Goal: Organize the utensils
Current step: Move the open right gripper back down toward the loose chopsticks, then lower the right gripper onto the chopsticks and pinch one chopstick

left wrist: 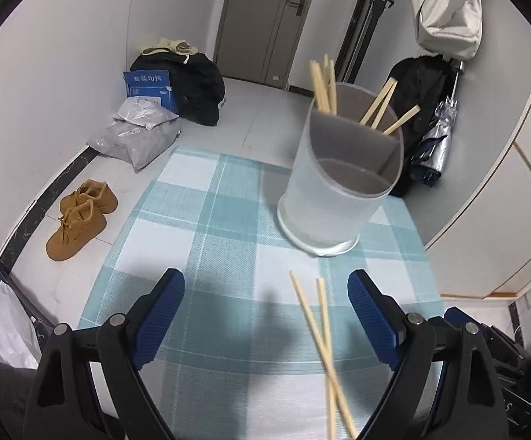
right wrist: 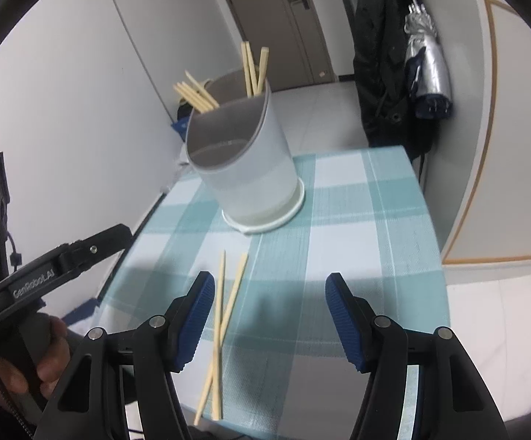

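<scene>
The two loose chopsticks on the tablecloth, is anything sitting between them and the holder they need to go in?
Nothing visible does. The crossed chopsticks lie on bare checked tablecloth, and only open cloth separates them from the holder. Its near compartment looks empty, while the far ones already hold chopsticks. Both the right gripper and left gripper hold nothing.

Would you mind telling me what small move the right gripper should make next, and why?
Probably shift the right gripper left so the crossed chopsticks sit between its fingers. They lie on the tablecloth beside its left finger, nothing is held, and the holder already has the others.
</scene>
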Demonstrator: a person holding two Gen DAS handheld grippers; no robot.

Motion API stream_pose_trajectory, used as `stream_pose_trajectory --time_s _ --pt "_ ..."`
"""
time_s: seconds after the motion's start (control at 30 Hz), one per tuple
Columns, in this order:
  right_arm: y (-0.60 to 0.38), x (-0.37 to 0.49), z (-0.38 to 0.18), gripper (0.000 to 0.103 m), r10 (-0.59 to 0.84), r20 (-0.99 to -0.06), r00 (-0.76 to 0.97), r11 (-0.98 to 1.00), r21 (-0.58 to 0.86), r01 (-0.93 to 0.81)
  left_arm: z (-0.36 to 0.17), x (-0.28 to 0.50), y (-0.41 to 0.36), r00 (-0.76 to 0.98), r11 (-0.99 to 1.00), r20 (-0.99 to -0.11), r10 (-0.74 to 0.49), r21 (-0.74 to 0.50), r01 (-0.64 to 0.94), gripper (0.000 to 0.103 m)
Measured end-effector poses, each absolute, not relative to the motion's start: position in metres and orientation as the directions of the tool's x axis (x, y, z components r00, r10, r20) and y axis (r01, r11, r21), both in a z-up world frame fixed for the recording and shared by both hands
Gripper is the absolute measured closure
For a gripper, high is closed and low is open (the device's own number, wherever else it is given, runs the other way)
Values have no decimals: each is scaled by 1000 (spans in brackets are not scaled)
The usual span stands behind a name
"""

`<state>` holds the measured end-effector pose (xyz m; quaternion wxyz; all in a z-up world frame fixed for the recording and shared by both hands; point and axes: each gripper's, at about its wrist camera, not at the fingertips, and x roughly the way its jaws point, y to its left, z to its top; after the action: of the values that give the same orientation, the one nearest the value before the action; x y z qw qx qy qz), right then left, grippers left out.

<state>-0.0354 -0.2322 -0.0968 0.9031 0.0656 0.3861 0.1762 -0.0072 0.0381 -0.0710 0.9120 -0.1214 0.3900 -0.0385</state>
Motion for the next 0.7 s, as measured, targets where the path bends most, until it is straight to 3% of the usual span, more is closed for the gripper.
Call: stream_pose_trajectory --time_s 0.23,0.57,0.7 --pt "-217 -22 -116 41 342 -737 582 937 224 -267 -79 4 62 656 947 -724 -212 -318 -46 15" --pt "-170 19 -117 41 389 -793 469 902 227 -366 -72 8 95 677 947 -723 -138 -297 -125 15" --pt "-143 42 -123 52 391 -826 405 884 216 -414 -69 8 107 687 941 -713 -139 -312 -134 15"
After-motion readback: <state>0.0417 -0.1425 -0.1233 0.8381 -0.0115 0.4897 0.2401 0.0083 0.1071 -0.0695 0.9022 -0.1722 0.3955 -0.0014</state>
